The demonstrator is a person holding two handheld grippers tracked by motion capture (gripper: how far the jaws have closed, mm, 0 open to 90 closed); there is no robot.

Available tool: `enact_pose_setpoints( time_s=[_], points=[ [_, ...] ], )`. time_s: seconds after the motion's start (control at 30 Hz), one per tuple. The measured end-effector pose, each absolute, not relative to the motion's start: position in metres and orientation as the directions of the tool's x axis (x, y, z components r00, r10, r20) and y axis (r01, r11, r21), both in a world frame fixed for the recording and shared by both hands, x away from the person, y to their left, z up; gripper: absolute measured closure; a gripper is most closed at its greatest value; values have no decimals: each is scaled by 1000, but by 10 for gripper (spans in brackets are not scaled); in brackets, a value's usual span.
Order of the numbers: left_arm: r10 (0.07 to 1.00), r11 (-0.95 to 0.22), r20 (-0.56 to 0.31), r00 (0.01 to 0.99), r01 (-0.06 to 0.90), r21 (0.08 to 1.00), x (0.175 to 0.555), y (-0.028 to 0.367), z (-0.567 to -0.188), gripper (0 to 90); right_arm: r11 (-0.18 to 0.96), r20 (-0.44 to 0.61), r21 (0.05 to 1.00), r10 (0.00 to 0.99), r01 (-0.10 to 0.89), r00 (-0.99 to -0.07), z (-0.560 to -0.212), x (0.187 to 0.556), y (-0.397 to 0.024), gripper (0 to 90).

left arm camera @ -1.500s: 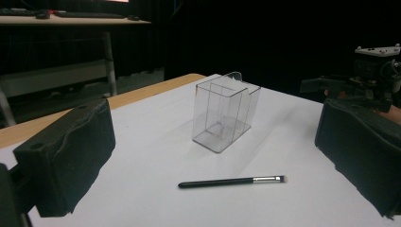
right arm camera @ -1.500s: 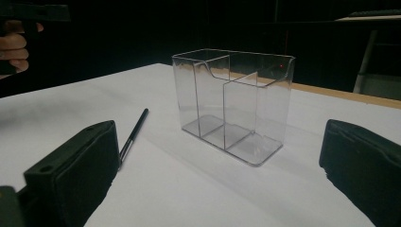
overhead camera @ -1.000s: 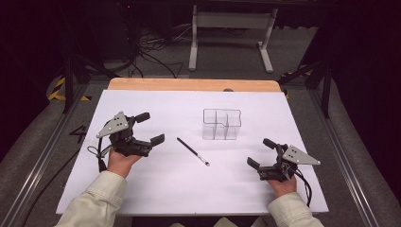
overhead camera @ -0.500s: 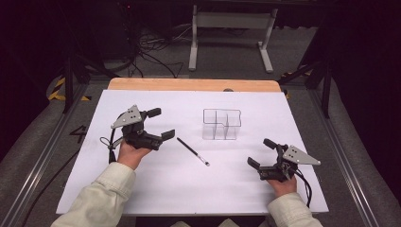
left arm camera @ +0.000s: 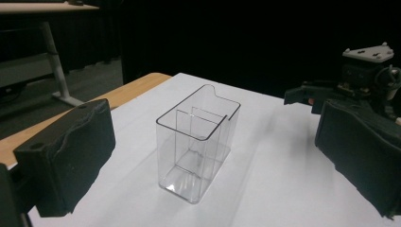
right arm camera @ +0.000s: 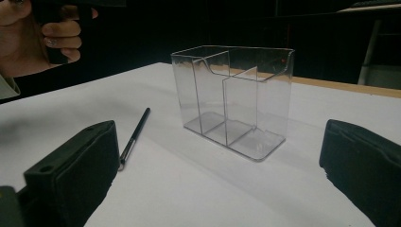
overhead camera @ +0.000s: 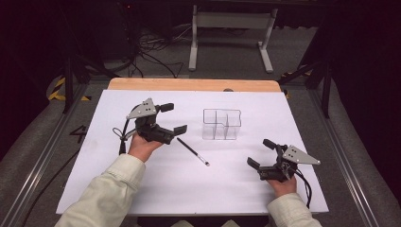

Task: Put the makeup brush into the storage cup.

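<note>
Left gripper [overhead camera: 170,118], right gripper [overhead camera: 260,153]: jaws apart, empty. Pen [right arm camera: 135,134] in right gripper view; clear organizer [left arm camera: 196,142] hides it in left.

Pale cream sleeves [overhead camera: 113,189] — black claws, grey three-cornered plates [overhead camera: 142,109]

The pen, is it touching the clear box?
Apart. In the right gripper view, the pen lies flat with bare white table between it and the clear box.

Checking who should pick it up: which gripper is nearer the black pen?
Left. The left gripper hovers right by the black pen, at its upper end; the right gripper sits farther off, to its right.
</note>
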State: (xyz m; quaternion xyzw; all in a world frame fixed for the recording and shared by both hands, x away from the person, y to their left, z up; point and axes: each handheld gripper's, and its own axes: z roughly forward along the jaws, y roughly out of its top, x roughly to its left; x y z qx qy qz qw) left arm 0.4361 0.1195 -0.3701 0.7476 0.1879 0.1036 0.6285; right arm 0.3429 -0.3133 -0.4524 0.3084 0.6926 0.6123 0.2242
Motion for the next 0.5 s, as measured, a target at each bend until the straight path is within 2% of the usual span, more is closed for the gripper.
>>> enact_pose_setpoints(
  time_s=[0.13, 0.5],
  points=[
    [402, -166, -81, 912, 159, 973, 440, 113, -368, 0, 60, 68, 986, 698, 154, -713, -452, 343, -313, 0],
    [385, -370, -19, 923, 173, 913, 448, 93, -357, 0, 53, 83, 985, 686, 163, -723, -453, 344, -313, 0]
  ],
)
